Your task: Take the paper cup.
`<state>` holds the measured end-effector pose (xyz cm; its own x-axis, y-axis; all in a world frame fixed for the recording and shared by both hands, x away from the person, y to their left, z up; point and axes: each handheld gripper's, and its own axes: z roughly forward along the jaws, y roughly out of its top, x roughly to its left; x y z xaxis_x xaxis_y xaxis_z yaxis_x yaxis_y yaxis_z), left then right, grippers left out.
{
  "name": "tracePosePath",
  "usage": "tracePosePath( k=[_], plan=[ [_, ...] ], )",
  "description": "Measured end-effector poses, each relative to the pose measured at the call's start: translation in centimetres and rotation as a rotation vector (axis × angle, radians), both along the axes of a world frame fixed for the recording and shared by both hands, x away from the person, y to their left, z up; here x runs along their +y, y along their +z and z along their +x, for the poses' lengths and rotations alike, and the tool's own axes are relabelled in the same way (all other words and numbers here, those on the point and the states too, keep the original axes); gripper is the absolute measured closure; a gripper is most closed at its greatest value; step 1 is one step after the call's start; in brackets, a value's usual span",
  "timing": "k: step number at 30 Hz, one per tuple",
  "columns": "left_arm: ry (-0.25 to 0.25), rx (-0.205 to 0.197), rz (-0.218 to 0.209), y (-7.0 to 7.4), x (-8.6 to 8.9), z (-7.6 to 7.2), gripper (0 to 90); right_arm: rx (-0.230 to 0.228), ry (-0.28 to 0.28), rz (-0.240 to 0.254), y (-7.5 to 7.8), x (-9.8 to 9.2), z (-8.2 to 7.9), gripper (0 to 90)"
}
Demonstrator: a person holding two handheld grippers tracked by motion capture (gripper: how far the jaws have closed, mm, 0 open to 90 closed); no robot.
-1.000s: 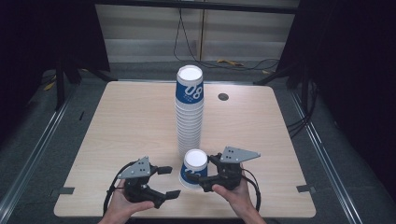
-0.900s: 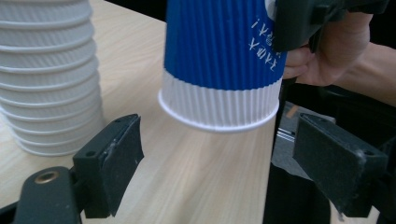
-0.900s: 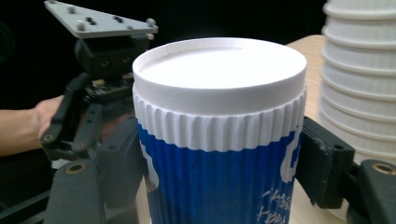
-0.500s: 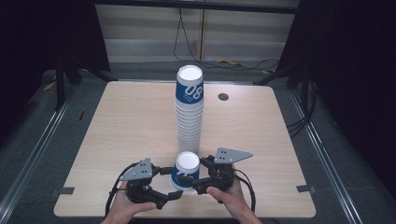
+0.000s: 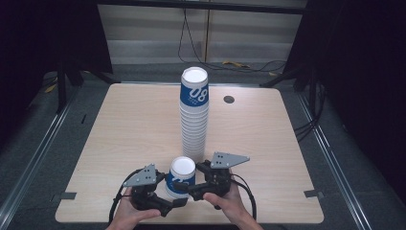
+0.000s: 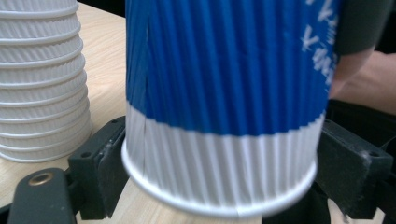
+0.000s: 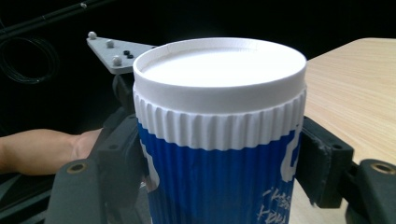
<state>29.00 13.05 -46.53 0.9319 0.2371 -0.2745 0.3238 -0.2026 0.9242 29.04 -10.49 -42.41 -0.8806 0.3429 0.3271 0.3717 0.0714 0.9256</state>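
Note:
A blue and white ribbed paper cup (image 5: pixel 182 176), upside down with its white base up, hangs just above the table's front edge between both grippers. My right gripper (image 5: pixel 192 178) comes in from the right and is shut on the cup's upper part (image 7: pixel 219 140), one pad on each side. My left gripper (image 5: pixel 178 194) comes in from the left; its pads (image 6: pixel 109 163) lie against the white band at the cup's rim (image 6: pixel 224 182). In the left gripper view a strip of table shows under the rim.
A tall stack of upturned cups (image 5: pixel 194 120) stands mid-table just behind the grippers, its foot (image 6: pixel 44 93) close beside the held cup. The wooden table (image 5: pixel 119 129) has a small dark round hole (image 5: pixel 229 99) at the back right. Dark floor and cables surround it.
My right gripper has carried the cup to the left and towards the front edge, bringing it between the left gripper's jaws. The left hand has hardly moved.

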Motion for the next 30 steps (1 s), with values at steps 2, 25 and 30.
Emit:
tracePosePath(
  k=[2,25,30],
  plan=[
    [-0.002,0.009,-0.001,-0.06,0.09,0.05,14.1,-0.001,0.0,-0.005,-0.04,0.2,-0.06,27.2],
    [0.013,0.007,0.014,-0.03,0.37,0.05,15.1,-0.016,-0.014,-0.014,-0.68,0.57,-0.38,27.1],
    [0.008,-0.002,0.03,0.19,0.44,0.11,16.9,-0.012,-0.01,-0.011,-0.71,0.51,-0.27,26.2]
  ],
)
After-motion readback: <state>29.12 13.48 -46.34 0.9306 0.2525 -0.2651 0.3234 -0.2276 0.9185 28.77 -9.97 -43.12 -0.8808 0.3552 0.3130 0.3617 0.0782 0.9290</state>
